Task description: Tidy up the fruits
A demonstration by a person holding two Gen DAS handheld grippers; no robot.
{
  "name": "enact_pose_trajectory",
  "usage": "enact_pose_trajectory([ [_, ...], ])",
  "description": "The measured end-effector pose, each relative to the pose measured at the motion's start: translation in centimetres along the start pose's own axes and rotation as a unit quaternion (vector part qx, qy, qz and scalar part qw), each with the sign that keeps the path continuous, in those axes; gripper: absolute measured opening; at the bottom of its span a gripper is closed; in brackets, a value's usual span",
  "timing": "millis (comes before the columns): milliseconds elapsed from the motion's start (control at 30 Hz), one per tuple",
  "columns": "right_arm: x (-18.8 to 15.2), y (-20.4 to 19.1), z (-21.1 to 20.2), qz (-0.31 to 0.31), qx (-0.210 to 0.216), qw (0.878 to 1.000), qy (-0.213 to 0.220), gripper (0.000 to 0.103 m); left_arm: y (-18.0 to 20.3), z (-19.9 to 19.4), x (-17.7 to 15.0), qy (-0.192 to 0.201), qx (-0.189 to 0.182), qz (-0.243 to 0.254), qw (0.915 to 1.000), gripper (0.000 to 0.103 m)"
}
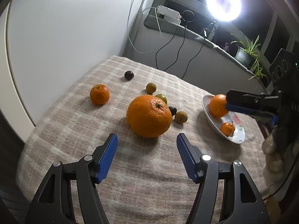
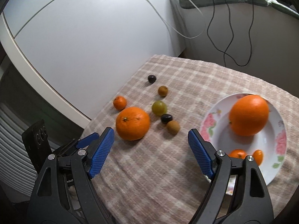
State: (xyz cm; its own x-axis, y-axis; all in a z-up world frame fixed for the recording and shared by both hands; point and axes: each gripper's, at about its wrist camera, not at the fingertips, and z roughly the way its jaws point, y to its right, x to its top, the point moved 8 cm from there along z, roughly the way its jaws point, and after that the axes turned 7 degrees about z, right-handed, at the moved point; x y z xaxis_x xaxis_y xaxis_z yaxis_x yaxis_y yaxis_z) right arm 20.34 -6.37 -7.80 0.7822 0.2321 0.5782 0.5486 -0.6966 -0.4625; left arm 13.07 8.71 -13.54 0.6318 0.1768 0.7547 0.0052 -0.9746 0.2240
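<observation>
Lying on the checked cloth of the worktop (image 1: 65, 123): one large orange (image 1: 149, 116), sitting just ahead of the left tool (image 1: 147, 140), whose blue pads are standing wide apart and holding nothing. Also lying loose: a small mandarin (image 1: 99, 94) off to the left, a green grape (image 2: 159, 107), two brownish round fruits, two dark ones. Sitting in the flowered plate (image 2: 211, 130): a second big orange (image 2: 249, 115) and two small orange fruits near the front rim. The right tool (image 2: 151, 137) is hovering beside the plate, spread open and empty. Handling note on the large orange: likely firm and fairly heavy, its pebbled rind giving fair friction but its roundness inviting a roll; it is probably best taken across its widest middle, pads level on opposite flanks, squeezing moderately.
</observation>
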Motion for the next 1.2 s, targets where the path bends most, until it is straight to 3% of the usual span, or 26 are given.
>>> enact_pose_trajectory([
  [133,-0.6,-1.4,1.2,-0.008,0.006,1.0,0.0,0.084,-0.4,0.2,0.1,0.003,-0.026,-0.019,0.9995,0.065],
  [333,-1.2,-2.8,3.1,-0.009,0.011,1.0,-0.007,0.084,-1.5,0.6,0.1,0.003,-0.023,-0.028,0.9993,0.065],
  [800,-1.6,-3.6,7.6,0.005,0.025,0.998,-0.049,0.084,-1.7,3.0,0.6,-0.014,-0.031,0.0,0.9994,0.065],
  [867,-1.5,-3.4,8.3,0.014,0.029,0.998,-0.056,0.084,-1.5,3.4,0.7,-0.017,-0.033,0.001,0.9993,0.07],
  [1200,-1.7,-3.1,10.6,0.043,0.04,0.995,-0.081,0.084,-0.9,5.3,1.2,-0.033,-0.042,0.003,0.9986,0.072],
])
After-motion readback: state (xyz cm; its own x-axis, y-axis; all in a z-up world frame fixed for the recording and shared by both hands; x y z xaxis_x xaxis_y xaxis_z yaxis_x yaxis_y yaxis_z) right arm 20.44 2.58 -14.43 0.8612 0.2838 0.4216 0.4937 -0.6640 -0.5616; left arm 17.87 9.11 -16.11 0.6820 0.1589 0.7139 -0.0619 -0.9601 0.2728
